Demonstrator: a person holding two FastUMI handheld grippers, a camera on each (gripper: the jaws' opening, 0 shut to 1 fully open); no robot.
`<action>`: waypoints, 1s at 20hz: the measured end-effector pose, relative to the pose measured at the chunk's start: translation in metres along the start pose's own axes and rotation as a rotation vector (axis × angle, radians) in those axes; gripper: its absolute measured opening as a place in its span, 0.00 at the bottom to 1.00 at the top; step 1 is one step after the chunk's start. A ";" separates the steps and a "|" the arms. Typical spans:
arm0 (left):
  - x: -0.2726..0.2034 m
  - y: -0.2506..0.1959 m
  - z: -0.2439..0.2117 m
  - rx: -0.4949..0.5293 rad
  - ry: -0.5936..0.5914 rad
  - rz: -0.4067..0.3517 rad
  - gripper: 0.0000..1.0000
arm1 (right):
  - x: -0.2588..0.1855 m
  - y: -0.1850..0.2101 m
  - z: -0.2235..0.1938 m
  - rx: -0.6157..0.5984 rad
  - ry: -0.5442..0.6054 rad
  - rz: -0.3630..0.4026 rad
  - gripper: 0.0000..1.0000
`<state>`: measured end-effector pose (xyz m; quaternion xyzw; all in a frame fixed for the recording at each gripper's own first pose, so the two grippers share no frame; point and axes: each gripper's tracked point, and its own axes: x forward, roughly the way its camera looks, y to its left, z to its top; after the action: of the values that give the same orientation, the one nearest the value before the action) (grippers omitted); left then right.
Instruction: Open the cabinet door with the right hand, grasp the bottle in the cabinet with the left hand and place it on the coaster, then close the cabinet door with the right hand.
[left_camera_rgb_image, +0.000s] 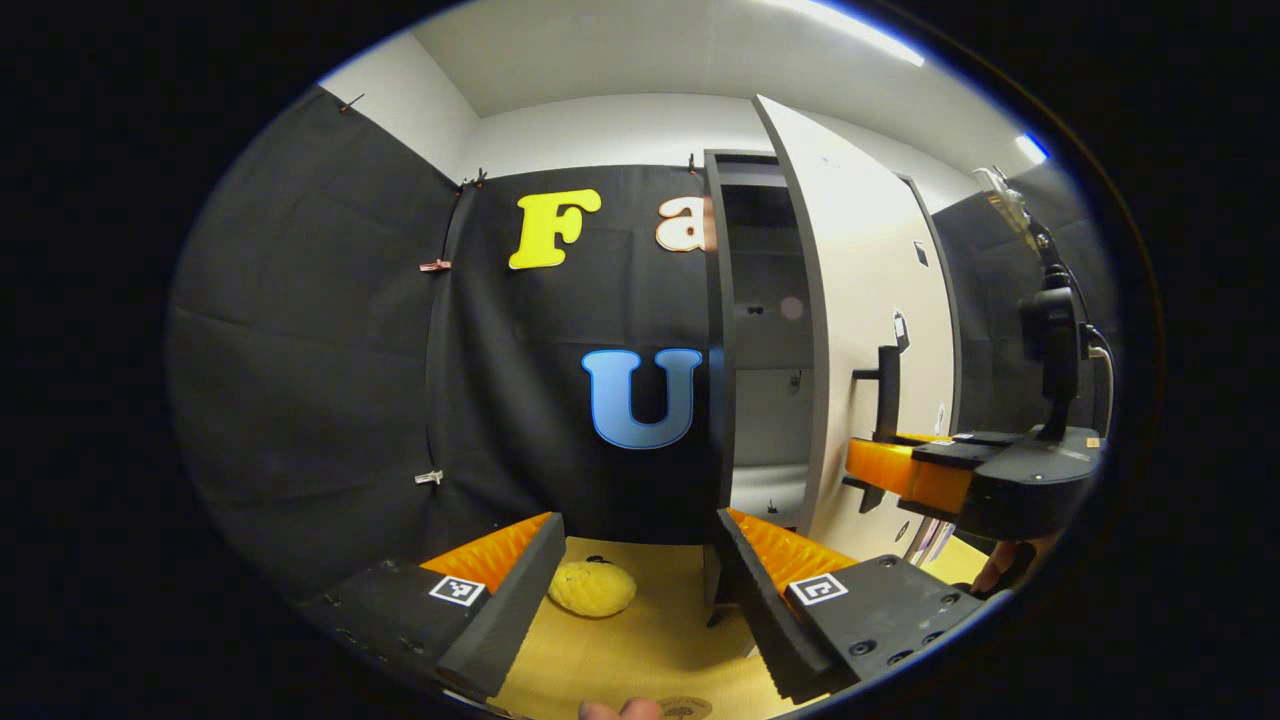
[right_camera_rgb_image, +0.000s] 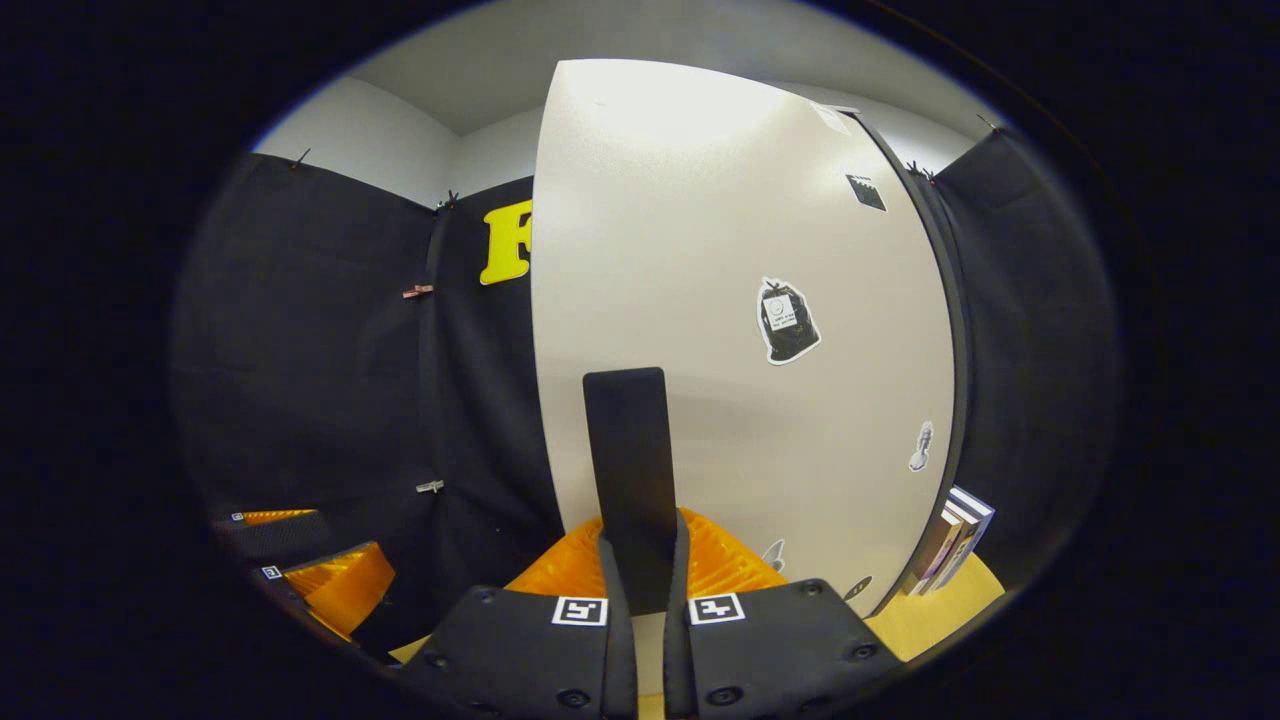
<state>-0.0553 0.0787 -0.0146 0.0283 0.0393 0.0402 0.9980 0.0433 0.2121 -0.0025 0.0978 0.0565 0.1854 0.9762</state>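
Note:
The white cabinet door (right_camera_rgb_image: 740, 250) stands partly open. My right gripper (right_camera_rgb_image: 640, 560) is shut on its black vertical handle (right_camera_rgb_image: 628, 450). In the left gripper view the same door (left_camera_rgb_image: 865, 280) swings out to the right, and the right gripper (left_camera_rgb_image: 900, 470) clamps the handle (left_camera_rgb_image: 886, 385). Through the gap I see the cabinet's grey inside (left_camera_rgb_image: 765, 340) with shelves; the door edge hides much of it. My left gripper (left_camera_rgb_image: 640, 585) hangs open over the table, left of the cabinet opening, with nothing between its fingers. A round coaster (left_camera_rgb_image: 686, 708) peeks in at the bottom edge.
A yellow knobbly object (left_camera_rgb_image: 592, 588) lies on the tan table (left_camera_rgb_image: 650, 640) between the left fingers. Books (right_camera_rgb_image: 955, 540) lean beside the cabinet on the right. Stickers (right_camera_rgb_image: 788, 322) dot the door. A fingertip (left_camera_rgb_image: 620, 710) shows at the bottom. The left gripper (right_camera_rgb_image: 310, 570) sits low left.

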 end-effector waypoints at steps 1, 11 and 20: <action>-0.001 -0.004 0.002 0.006 0.001 -0.001 0.94 | -0.005 -0.002 0.000 0.001 -0.001 0.009 0.14; -0.005 -0.038 0.012 0.011 -0.031 -0.028 0.94 | -0.057 -0.040 0.008 0.039 0.011 0.025 0.14; 0.002 -0.084 0.016 -0.015 -0.044 -0.114 0.94 | -0.094 -0.074 0.013 0.022 0.009 -0.052 0.14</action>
<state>-0.0460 -0.0054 -0.0041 0.0191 0.0187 -0.0172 0.9995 -0.0154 0.1074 0.0013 0.1063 0.0654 0.1598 0.9792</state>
